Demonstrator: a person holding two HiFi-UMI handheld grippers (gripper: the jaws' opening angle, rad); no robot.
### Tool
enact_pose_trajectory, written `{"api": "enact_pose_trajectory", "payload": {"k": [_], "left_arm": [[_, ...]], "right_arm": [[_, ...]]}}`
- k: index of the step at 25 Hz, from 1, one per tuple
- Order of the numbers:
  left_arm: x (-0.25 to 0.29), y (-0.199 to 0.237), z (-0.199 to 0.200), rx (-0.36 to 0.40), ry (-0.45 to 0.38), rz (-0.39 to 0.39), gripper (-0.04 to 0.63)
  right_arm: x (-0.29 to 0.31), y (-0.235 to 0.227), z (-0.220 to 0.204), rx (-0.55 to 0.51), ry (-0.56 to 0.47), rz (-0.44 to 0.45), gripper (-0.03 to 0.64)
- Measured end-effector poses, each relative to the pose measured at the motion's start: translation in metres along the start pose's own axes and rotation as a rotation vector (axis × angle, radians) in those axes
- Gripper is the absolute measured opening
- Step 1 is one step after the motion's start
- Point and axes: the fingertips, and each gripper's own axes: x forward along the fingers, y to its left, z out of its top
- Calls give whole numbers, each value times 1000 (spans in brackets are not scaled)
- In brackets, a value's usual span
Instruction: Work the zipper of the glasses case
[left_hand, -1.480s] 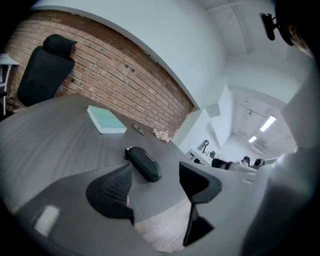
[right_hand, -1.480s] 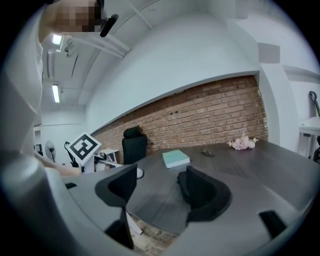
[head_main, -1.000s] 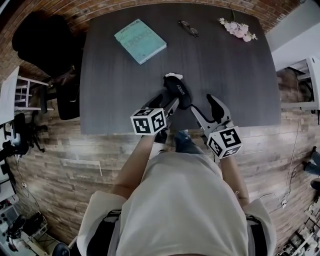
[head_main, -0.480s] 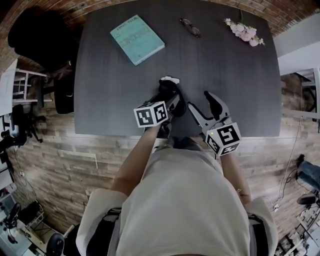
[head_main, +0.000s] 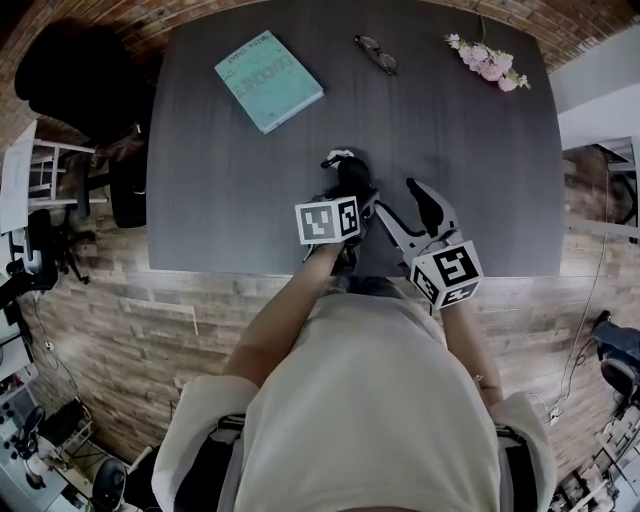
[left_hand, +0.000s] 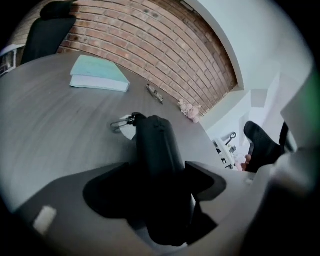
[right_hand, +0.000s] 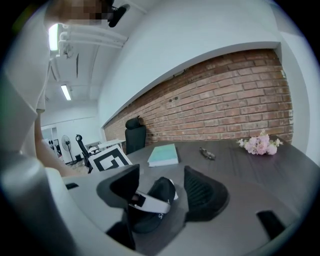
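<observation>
The black glasses case (head_main: 352, 183) is lying close to the near edge of the tabletop (head_main: 230, 180), about midway along it, with its long axis pointing toward the far edge; the left gripper (head_main: 350, 203) is sitting over its near end, and its fingers (left_hand: 210, 182) are opening, with the case between them but the pads seemingly no longer pressing on it; at the far end of the case a small metal ring, probably the zipper pull (left_hand: 120, 122), is sticking out beside a scrap of white; the right gripper (head_main: 405, 212) is hovering just to the right of the case with its fingers (right_hand: 202, 195) standing apart and nothing caught between them, only the case's end and the left gripper's pale finger showing beyond the gap; a teal book (head_main: 268, 78) is lying toward the far left corner, a pair of glasses (head_main: 378, 55) at the far edge and a sprig of pink flowers (head_main: 487, 62) toward the far right corner, all well apart from the work; judging by this, the step in hand is the left gripper letting go or re-seating its hold; next, it is probably needing to steady the case again while the right gripper is reaching to the far end and pinching that small pull squarely.
</observation>
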Motion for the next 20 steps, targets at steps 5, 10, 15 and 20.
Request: {"api": "enact_pose_trajectory", "payload": {"k": [5, 10, 15, 20], "left_arm": [[11, -20, -6, 81, 59, -5, 282], [1, -23, -5, 112, 55, -62, 268], [-39, -42, 2, 116, -11, -234, 265], [-102, -68, 14, 132, -85, -425, 264]], "right_arm": [[-13, -12, 0, 3, -11, -48, 262], [-26, -16, 2, 2, -27, -85, 259], [-33, -5, 7, -14, -47, -90, 252], [-40, 19, 18, -74, -62, -46, 252]]}}
